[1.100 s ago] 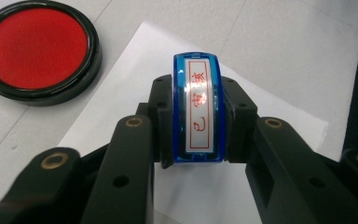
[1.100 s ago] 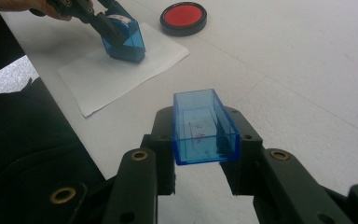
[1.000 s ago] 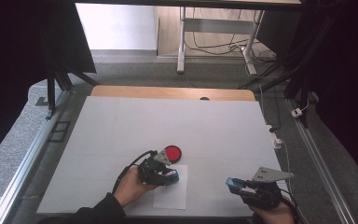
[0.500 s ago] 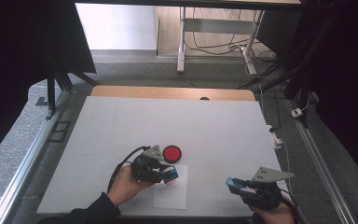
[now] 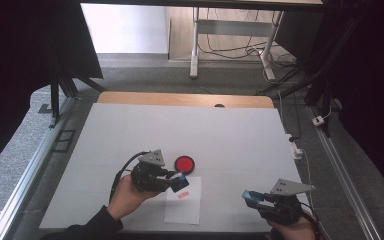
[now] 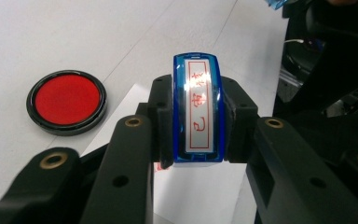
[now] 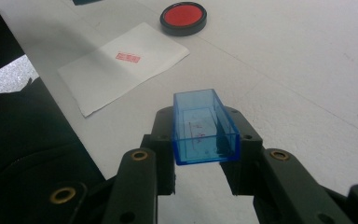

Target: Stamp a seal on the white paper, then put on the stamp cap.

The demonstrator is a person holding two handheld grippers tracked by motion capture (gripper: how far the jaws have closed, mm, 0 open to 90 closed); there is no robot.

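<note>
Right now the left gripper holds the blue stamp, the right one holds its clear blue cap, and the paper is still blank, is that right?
Not quite. The paper is not blank: the right gripper view shows a small red imprint on it. The rest holds: the left gripper clamps the blue stamp, and the right gripper holds the clear blue cap.

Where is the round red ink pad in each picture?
High view: the red ink pad sits near the table's middle, just beyond the left gripper.
Left gripper view: far left, beside the jaws.
Right gripper view: top centre.
Shared landmark: the white paper with its red stamp mark, right beside the pad.
</note>
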